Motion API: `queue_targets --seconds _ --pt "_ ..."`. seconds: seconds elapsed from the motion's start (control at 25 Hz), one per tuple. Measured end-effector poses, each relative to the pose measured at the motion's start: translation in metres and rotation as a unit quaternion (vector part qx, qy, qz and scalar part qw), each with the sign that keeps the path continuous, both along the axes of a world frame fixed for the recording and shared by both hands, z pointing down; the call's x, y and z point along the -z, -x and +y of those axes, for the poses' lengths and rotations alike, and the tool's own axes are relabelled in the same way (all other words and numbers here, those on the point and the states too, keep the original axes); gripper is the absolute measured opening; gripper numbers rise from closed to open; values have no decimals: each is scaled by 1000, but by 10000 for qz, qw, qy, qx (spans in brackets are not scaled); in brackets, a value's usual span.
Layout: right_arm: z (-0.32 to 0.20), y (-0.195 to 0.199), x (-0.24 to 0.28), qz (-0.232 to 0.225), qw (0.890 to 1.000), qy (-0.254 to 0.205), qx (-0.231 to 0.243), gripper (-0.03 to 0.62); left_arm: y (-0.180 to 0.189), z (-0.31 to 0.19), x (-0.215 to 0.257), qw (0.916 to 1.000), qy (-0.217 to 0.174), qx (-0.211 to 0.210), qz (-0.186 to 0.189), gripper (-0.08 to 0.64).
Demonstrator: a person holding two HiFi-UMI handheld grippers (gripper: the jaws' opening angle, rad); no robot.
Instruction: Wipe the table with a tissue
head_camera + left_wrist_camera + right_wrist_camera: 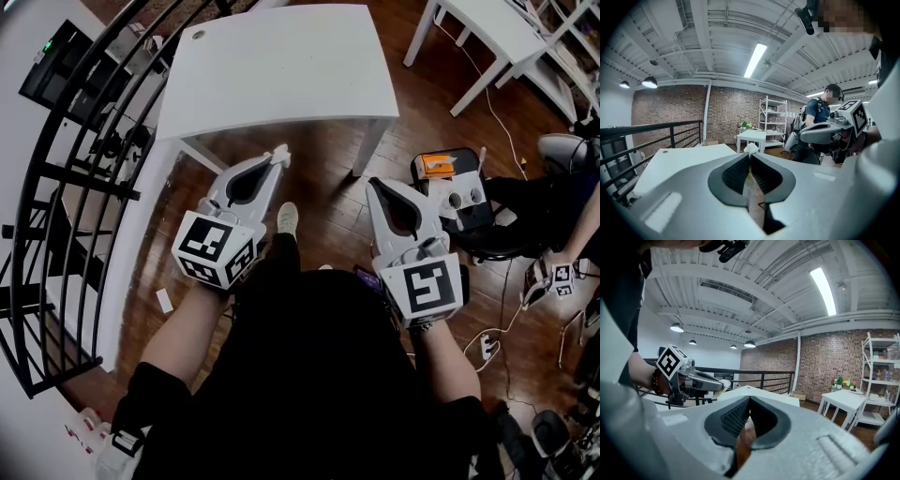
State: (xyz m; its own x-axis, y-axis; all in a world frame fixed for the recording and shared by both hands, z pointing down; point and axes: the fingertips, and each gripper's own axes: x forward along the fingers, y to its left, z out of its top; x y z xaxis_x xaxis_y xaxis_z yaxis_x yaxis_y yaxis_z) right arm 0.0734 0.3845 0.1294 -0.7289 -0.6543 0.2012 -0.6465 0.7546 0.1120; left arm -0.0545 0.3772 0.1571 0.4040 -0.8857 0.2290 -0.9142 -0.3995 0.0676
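Observation:
The white table (281, 66) stands ahead of me, with a small dark spot (197, 35) near its far left corner. My left gripper (278, 159) hovers just short of the table's front edge, shut on a small white tissue (282, 152). In the left gripper view the tissue (751, 148) pokes out past the shut tips (750, 154), with the tabletop (684, 161) beyond. My right gripper (373, 184) is held beside it, off the table's right front leg, shut with nothing in it (749, 399). The right gripper view shows the left gripper's tissue (723, 384).
A black railing (56, 216) runs along the left. A second white table (487, 28) stands at the back right. A black chair (469, 211) carrying an orange item (434, 166) sits right of me, near another person's arm (581, 225). Cables and a power strip (487, 347) lie on the wooden floor.

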Motion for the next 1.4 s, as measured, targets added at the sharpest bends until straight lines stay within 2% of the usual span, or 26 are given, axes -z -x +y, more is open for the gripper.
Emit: queue_targets --seconds 0.32,0.6,0.92,1.4 --pt "-30 10 -6 82 9999 11 -115 -8 9 -35 -10 10000 -12 -78 47 32" --pt "-81 22 -11 172 9994 163 -263 -8 22 -88 -19 9997 115 -152 120 32" --pt "-143 64 -28 174 9986 390 -298 -8 65 -153 -46 9988 408 -130 232 32" --pt "-230 142 -56 494 9950 853 -185 -8 143 -248 -87 9957 858 -45 332 32"
